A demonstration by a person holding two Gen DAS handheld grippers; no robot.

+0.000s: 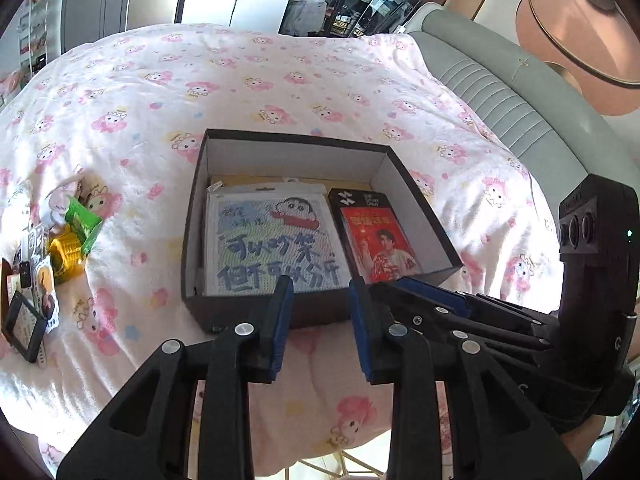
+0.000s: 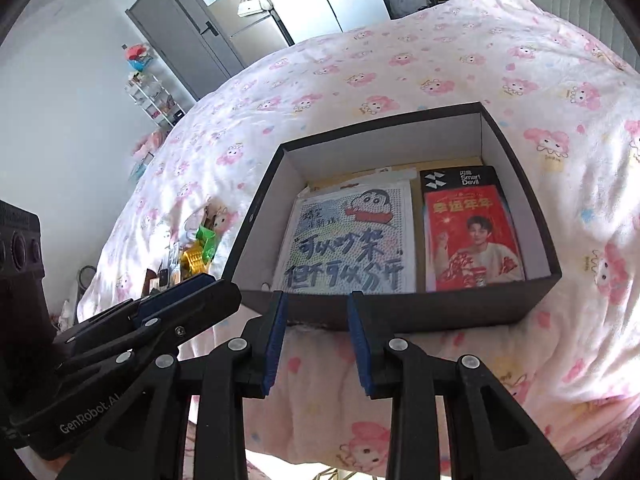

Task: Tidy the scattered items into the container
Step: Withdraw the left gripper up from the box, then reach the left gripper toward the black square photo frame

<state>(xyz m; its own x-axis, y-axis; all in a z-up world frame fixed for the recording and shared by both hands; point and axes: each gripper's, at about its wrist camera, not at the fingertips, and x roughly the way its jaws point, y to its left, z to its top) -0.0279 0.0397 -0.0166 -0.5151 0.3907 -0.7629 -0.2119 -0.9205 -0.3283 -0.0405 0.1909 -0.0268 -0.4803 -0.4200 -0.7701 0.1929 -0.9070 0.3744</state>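
A dark open box (image 1: 240,314) (image 2: 400,314) with white inner walls sits on the bed. Inside lie a cartoon bead picture (image 1: 272,240) (image 2: 348,240) and, to its right, a red card pack (image 1: 380,244) (image 2: 472,236). To the left of the box lies a scattered pile: a green packet (image 1: 82,222) (image 2: 206,240), a gold object (image 1: 66,256) (image 2: 194,262), a small black frame (image 1: 24,332) and some keychains. My left gripper (image 1: 320,284) (image 2: 218,286) hovers at the box's near wall, open and empty. Right beside it, my right gripper (image 2: 317,298) (image 1: 394,286) is open and empty too.
The bed carries a white quilt with pink cartoon prints (image 1: 240,92). A grey padded headboard (image 1: 500,100) runs along the right, with a pink round table (image 1: 580,40) beyond. The bed's near edge lies just under the grippers. A white shelf (image 2: 156,96) stands by the wall.
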